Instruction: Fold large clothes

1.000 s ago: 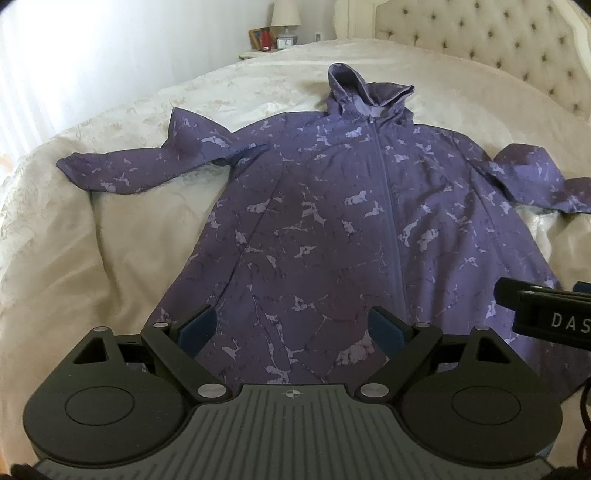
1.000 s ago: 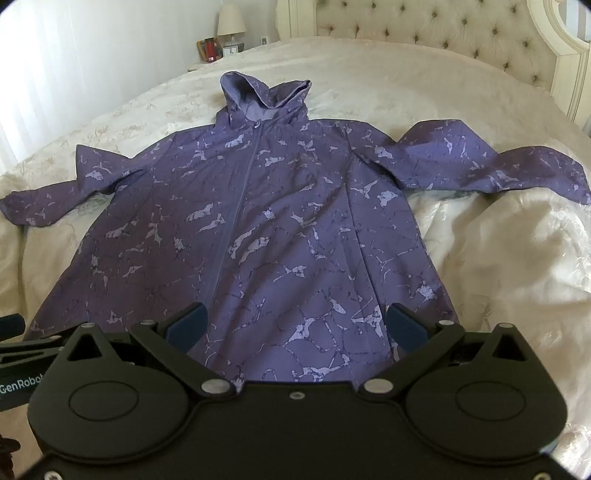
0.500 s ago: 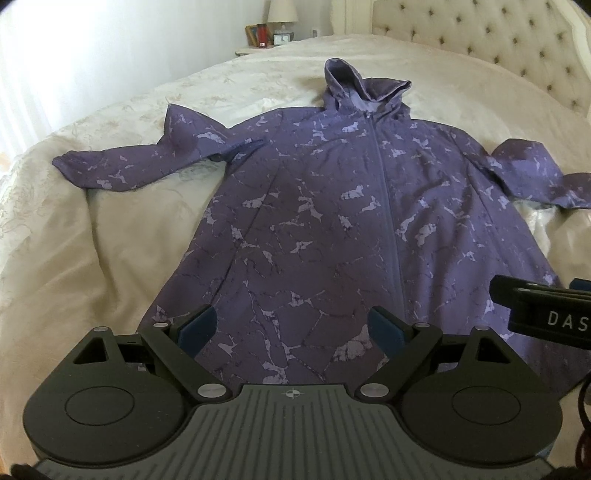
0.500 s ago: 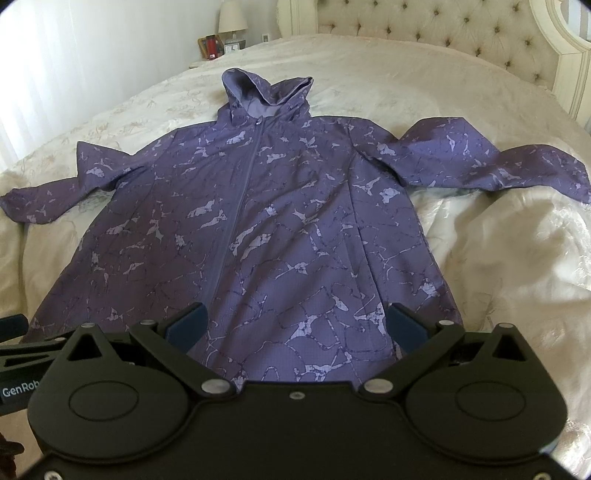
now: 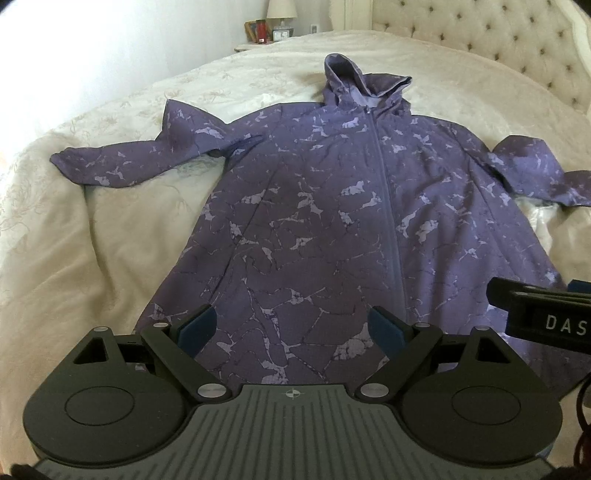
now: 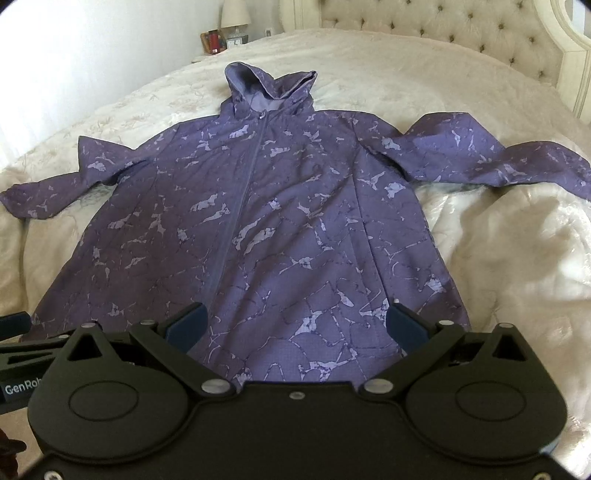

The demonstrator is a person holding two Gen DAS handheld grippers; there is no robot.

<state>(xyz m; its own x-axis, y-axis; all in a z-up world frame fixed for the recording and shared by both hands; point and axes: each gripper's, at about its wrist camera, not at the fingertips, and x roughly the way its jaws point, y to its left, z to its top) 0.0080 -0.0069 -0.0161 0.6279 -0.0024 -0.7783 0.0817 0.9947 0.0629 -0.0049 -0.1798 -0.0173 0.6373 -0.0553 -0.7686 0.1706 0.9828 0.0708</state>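
Plainly, nothing is folded yet: the purple hooded jacket (image 5: 332, 229) lies spread front-up and zipped on the cream bedspread (image 5: 110, 229), filling the middle of both wrist views. Its long axis runs straight up each frame, from the hem at the lower middle, just ahead of the fingers, to the hood (image 6: 266, 88) at the top centre, toward the tufted headboard (image 6: 443, 33).

The left gripper (image 5: 291, 328) has its jaws wide apart, holding nothing, over the hem portion left of the zipper (image 5: 388, 221). The right gripper (image 6: 299, 325) is likewise spread and empty, over the hem right of the zipper; its body also shows at the right edge of the left view.

The two sleeves run crosswise to that axis. The left sleeve (image 5: 147, 162) reaches toward the left edge of the left view, well apart from the fingers there. The right sleeve (image 6: 491, 155) stretches to the upper right of the right view, slightly humped.

Judging from this layout, each gripper is nearer its own half of the hem and its own sleeve, so a first fold would probably bring either a sleeve inward across the body or the hem up toward the hood.
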